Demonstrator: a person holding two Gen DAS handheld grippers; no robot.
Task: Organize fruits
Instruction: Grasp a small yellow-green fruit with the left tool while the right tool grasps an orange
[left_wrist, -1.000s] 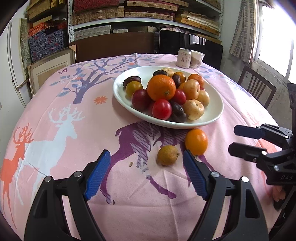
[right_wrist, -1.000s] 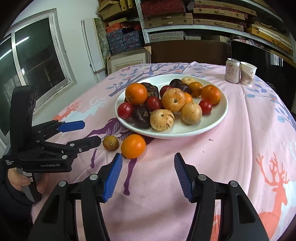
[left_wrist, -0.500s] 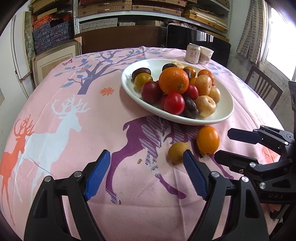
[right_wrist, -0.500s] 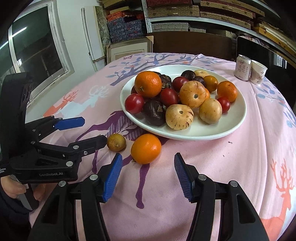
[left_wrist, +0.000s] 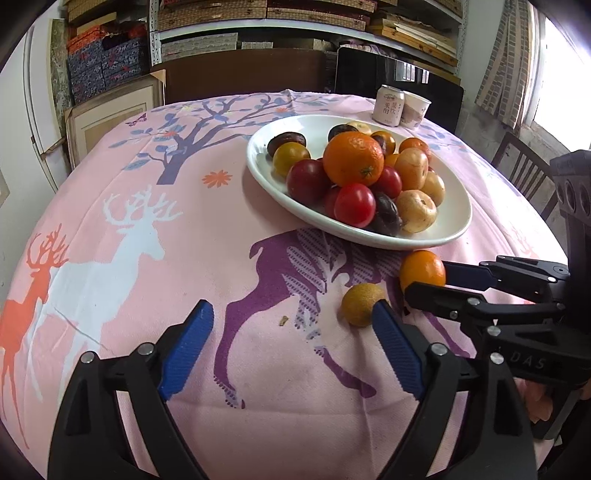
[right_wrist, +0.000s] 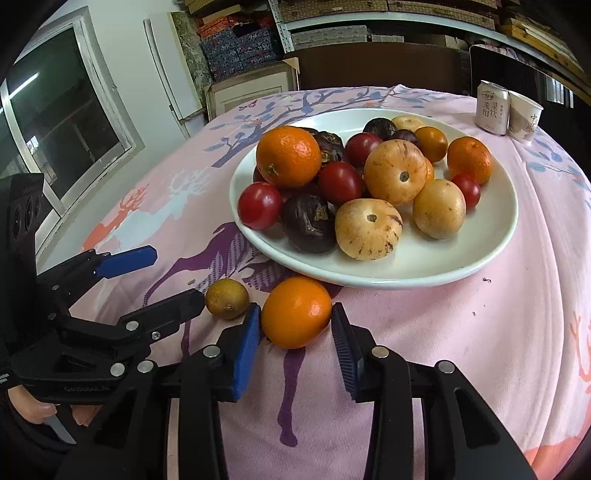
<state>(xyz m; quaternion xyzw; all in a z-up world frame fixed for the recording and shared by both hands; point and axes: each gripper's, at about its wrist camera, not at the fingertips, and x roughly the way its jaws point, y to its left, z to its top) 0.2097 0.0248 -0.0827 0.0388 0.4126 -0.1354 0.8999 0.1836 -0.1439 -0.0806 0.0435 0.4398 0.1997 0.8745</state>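
The right gripper (right_wrist: 295, 334) sits low on the table (right_wrist: 498, 332) with its jaws narrowed around the loose orange (right_wrist: 296, 312), one blue pad on each side. The pads look very close to the skin, but the fisheye view does not settle whether they already press it, so the orange seems bracketed rather than firmly held. It lies on the pink cloth just in front of the white plate (right_wrist: 495, 236), which is already heaped with fruit; being one of only two strays, it is probably bound for that pile.

The other stray, a small brownish-yellow fruit (left_wrist: 362, 303), lies just beside the orange. The left gripper (left_wrist: 291, 334) hovers near it with jaws wide and empty, its right pad almost at the fruit, likely placed to take it next.
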